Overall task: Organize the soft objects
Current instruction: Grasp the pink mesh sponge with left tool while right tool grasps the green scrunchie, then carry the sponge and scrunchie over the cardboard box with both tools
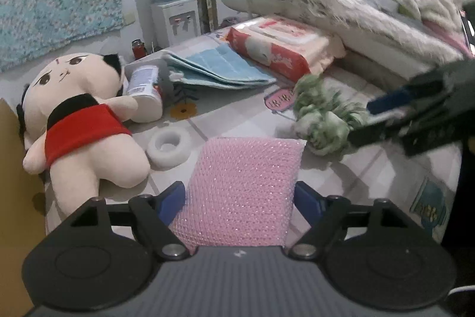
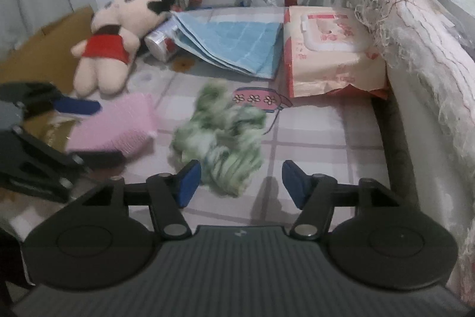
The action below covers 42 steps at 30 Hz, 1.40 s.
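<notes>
My left gripper (image 1: pixel 240 199) is shut on a pink sponge pad (image 1: pixel 242 189), which fills the gap between its blue fingers; the pad also shows in the right wrist view (image 2: pixel 114 124), held just above the bed. A green-and-white fuzzy cloth (image 2: pixel 219 135) lies crumpled on the checked sheet. My right gripper (image 2: pixel 241 183) is open, its fingers on either side of the cloth's near end; in the left wrist view it (image 1: pixel 374 118) sits at the cloth (image 1: pixel 323 118). A plush doll (image 1: pixel 80 124) in a red top lies at the left.
A folded blue towel (image 2: pixel 234 40), a red wet-wipes pack (image 2: pixel 326 55) and a white can (image 2: pixel 160 45) lie at the back. A white foam ring (image 1: pixel 169 146) lies by the doll. A shaggy blanket (image 2: pixel 415 58) piles at the right. A cardboard box (image 2: pixel 38 49) stands at the left.
</notes>
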Tool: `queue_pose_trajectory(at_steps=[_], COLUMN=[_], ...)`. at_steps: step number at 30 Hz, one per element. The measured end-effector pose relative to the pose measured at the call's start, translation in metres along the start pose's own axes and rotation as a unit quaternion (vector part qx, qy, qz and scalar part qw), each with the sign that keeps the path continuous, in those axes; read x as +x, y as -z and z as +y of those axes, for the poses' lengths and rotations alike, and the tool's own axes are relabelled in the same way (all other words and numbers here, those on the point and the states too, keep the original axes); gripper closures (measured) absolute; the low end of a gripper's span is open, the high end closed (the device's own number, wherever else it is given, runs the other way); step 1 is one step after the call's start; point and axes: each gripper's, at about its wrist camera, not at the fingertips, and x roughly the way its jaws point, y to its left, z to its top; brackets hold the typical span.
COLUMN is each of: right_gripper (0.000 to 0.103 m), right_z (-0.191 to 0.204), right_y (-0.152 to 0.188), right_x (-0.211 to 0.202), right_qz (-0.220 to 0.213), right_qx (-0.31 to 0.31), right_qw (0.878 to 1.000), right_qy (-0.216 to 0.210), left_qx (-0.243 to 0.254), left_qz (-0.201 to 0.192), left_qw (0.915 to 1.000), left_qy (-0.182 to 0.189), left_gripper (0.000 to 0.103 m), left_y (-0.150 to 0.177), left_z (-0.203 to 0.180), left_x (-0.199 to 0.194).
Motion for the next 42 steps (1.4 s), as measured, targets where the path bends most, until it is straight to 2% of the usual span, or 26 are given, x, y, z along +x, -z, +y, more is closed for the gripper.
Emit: queue_pose_trajectory(at_steps=[3, 6, 10, 13, 15, 18, 21, 25, 26, 30, 31, 32, 33, 34, 37, 39, 42], right_gripper=[0.043, 0.038, 0.033, 0.03, 0.03, 0.03, 0.038, 0.049, 0.049, 0.049, 0.058, 0.082, 0.09, 0.091, 0.093, 0.093, 0.093], right_z=[-0.007, -0.02, -0.035, -0.047, -0.051, -0.048, -0.049, -0.047, -0.045, -0.038, -0.036, -0.034, -0.033, -0.03, -0.015, -0.015, -0.012], right_y=[-0.005, -0.012, -0.016, -0.02, -0.025, -0.033, -0.037, -0.037, -0.037, -0.035, -0.033, -0.033, -0.032, -0.031, -0.022, -0.018, -0.015], right_x=[0.009, 0.012, 0.007, 0.006, 0.011, 0.024, 0.04, 0.045, 0.045, 0.045, 0.044, 0.044, 0.043, 0.042, 0.03, 0.02, -0.002], right_qz=[0.006, 0.008, 0.001, -0.003, 0.0, 0.009, 0.021, 0.019, 0.019, 0.018, 0.017, 0.018, 0.023, 0.025, -0.003, -0.02, -0.054], right_qx=[0.023, 0.057, 0.076, 0.103, 0.104, 0.085, 0.07, 0.055, 0.052, 0.038, 0.039, 0.04, 0.052, 0.053, 0.024, 0.046, 0.061], right_qw=[1.0, 0.997, 0.996, 0.993, 0.993, 0.995, 0.997, 0.998, 0.998, 0.999, 0.999, 0.998, 0.997, 0.997, 0.999, 0.998, 0.997], right_qy=[-0.019, -0.043, -0.051, -0.066, -0.062, -0.049, -0.03, -0.022, -0.026, -0.033, -0.034, -0.036, -0.042, -0.042, -0.021, -0.026, -0.012], left_qx=[-0.017, -0.023, -0.007, 0.008, 0.006, -0.004, -0.013, -0.037, -0.045, -0.04, -0.037, -0.036, -0.034, -0.033, -0.023, 0.003, -0.007], left_qz=[-0.003, 0.0, 0.007, -0.002, -0.008, 0.003, 0.02, 0.038, 0.038, 0.032, 0.03, 0.028, 0.027, 0.026, 0.019, 0.008, -0.009], left_qw=[0.9998, 0.9997, 0.9997, 0.9993, 0.9993, 0.9995, 0.9992, 0.9976, 0.9972, 0.9976, 0.9978, 0.998, 0.9981, 0.9982, 0.9989, 0.9998, 0.9993], left_qy=[0.01, 0.011, 0.022, 0.037, 0.036, 0.031, 0.034, 0.043, 0.048, 0.048, 0.046, 0.044, 0.043, 0.044, 0.037, 0.021, 0.037], left_gripper=[0.017, 0.015, 0.007, 0.004, 0.002, 0.002, 0.003, 0.012, 0.019, 0.021, 0.022, 0.023, 0.023, 0.025, 0.027, 0.028, 0.027], left_y=[-0.004, -0.007, -0.01, -0.01, -0.011, -0.012, -0.012, -0.012, -0.012, -0.012, -0.012, -0.011, -0.011, -0.011, -0.01, -0.009, -0.011], left_z=[0.008, 0.012, 0.01, 0.008, 0.008, 0.011, 0.014, 0.019, 0.021, 0.019, 0.017, 0.016, 0.015, 0.015, 0.012, 0.006, 0.005], left_x=[0.0, 0.005, 0.006, 0.002, 0.002, 0.011, 0.023, 0.038, 0.04, 0.039, 0.039, 0.039, 0.038, 0.037, 0.034, 0.028, 0.015])
